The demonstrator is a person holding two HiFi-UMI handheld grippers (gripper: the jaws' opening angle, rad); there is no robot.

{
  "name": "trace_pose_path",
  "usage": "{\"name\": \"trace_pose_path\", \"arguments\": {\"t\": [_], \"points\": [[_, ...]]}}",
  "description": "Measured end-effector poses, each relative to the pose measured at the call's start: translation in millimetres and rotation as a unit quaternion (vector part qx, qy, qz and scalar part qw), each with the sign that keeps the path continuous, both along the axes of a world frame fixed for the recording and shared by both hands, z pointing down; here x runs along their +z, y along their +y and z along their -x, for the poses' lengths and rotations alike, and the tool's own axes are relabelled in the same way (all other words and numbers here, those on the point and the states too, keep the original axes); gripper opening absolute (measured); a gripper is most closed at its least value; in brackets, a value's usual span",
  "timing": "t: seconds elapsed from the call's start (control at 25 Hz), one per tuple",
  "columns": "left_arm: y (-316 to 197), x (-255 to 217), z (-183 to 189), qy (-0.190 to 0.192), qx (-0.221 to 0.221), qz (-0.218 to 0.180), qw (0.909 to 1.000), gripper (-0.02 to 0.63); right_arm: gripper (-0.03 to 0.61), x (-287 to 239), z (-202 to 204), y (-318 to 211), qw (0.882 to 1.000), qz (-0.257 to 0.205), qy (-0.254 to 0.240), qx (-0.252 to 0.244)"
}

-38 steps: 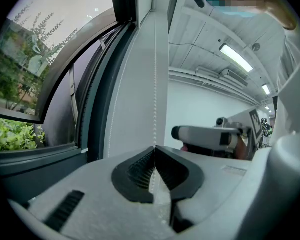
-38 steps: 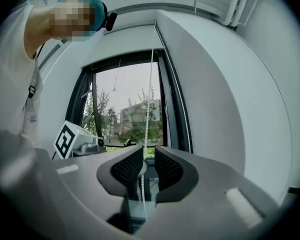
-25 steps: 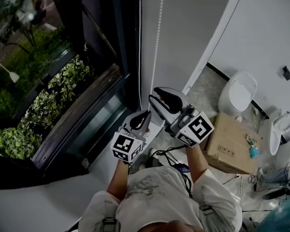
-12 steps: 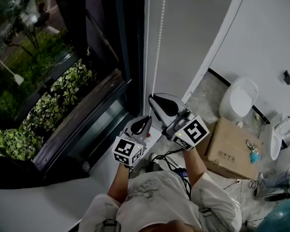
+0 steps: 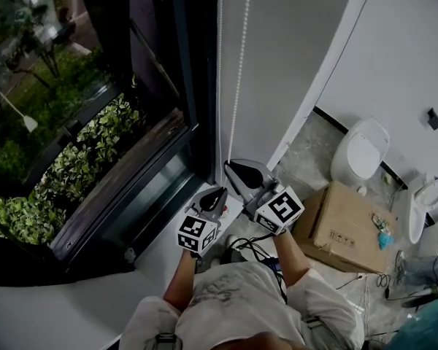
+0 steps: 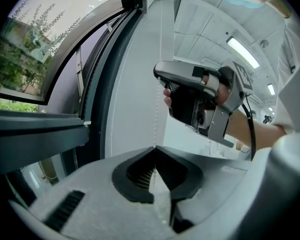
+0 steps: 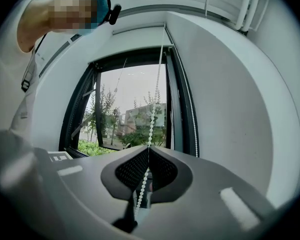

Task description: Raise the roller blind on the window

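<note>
As left gripper (image 6: 155, 150) jaws pinch bead chain (image 7: 152, 109), right gripper (image 7: 149, 150) does too.

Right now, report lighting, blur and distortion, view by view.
Head view: sharp, window frame dark beside daylit shrubs. Left gripper view: fisheye bows the frame, the left gripper looks soft. Right gripper view: black vignette corners, bead chain crisp against the bright window pane.
</note>
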State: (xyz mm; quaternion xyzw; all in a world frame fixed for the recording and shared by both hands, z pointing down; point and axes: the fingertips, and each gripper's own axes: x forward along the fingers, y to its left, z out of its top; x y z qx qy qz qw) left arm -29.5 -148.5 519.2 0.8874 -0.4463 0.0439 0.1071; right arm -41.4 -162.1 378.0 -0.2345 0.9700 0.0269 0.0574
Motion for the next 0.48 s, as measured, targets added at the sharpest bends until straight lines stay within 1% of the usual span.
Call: {"name": "trace_pose_path", "arguments": {"t": [0.24,0.48], "points": [[2.7,20.9,-1.5,-0.004,0.0,0.018,0.9998,0.012,0.009,20.2,-3.2,3.3,1.0,0.016,0.007,0.003],[1.3,22.4,-2.6,-0.001,-0.001,0.02,0.9998,0.012,0.009,22.2,-3.2,1.9,1.0,0.015,0.008,0.005]]}}
